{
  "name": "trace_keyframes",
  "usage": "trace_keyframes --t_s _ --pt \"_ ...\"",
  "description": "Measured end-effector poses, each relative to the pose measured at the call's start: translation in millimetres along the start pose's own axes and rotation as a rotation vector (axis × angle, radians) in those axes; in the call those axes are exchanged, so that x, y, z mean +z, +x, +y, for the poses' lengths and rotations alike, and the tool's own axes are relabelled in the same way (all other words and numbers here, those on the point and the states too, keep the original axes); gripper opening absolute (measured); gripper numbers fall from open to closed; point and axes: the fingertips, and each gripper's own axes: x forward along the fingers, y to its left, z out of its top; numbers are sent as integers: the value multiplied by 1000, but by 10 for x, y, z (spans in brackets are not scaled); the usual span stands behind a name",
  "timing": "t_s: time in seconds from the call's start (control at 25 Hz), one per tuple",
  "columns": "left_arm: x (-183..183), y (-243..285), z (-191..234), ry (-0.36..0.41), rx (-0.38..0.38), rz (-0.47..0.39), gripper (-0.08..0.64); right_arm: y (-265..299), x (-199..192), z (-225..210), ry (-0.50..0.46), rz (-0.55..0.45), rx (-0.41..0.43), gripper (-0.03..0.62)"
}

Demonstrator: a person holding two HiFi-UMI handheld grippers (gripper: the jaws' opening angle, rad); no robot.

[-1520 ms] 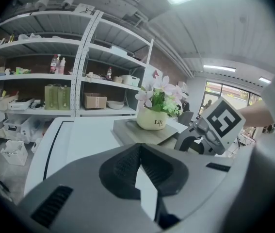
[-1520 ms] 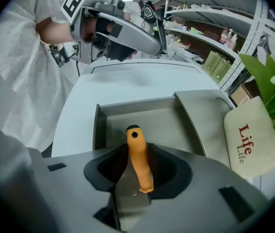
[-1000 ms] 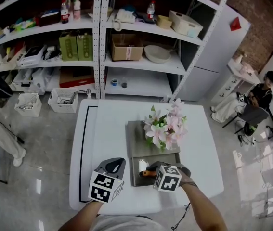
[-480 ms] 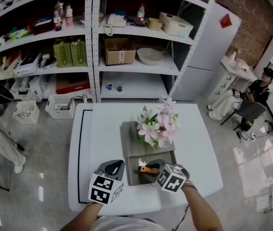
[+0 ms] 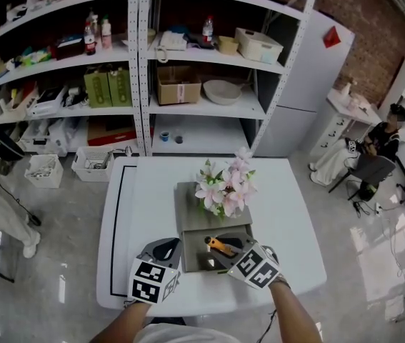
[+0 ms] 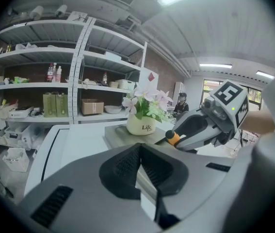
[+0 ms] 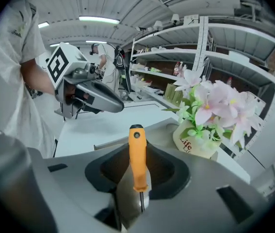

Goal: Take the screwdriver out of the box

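Note:
The orange-handled screwdriver (image 7: 137,160) sits between the jaws of my right gripper (image 7: 138,181), which is shut on it, handle end pointing away. In the head view the screwdriver (image 5: 219,246) hangs over the open grey box (image 5: 191,261) at the table's near edge, with my right gripper (image 5: 229,254) just right of it. Left of the box is my left gripper (image 5: 165,249), its pads together on nothing (image 6: 138,165). From the left gripper view, the right gripper (image 6: 195,130) shows with the orange handle end (image 6: 172,138) sticking out.
A pot of pink and white flowers (image 5: 223,189) stands on a grey slab (image 5: 191,216) just behind the box. A small white item (image 5: 211,263) lies in the box. The white table (image 5: 138,213) has metal shelves (image 5: 145,84) beyond it. A person (image 5: 384,138) sits far right.
My right gripper has lifted and tilted, carrying the screwdriver up from the box's floor. My left gripper has shifted only slightly.

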Motion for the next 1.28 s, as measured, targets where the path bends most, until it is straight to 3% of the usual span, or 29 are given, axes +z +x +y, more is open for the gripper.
trace_keyframes --t_s 0.4,0.64,1.28 --pt "142 -173 -292 25 37 -43 3 -620 254 -138 145 -243 -152 114" --pt "156 -311 -441 23 55 -68 3 -1004 293 -77 231 -353 -188 114" --pt "170 -619 -678 13 123 -122 3 -1780 -44 -134 411 -506 -373 114"
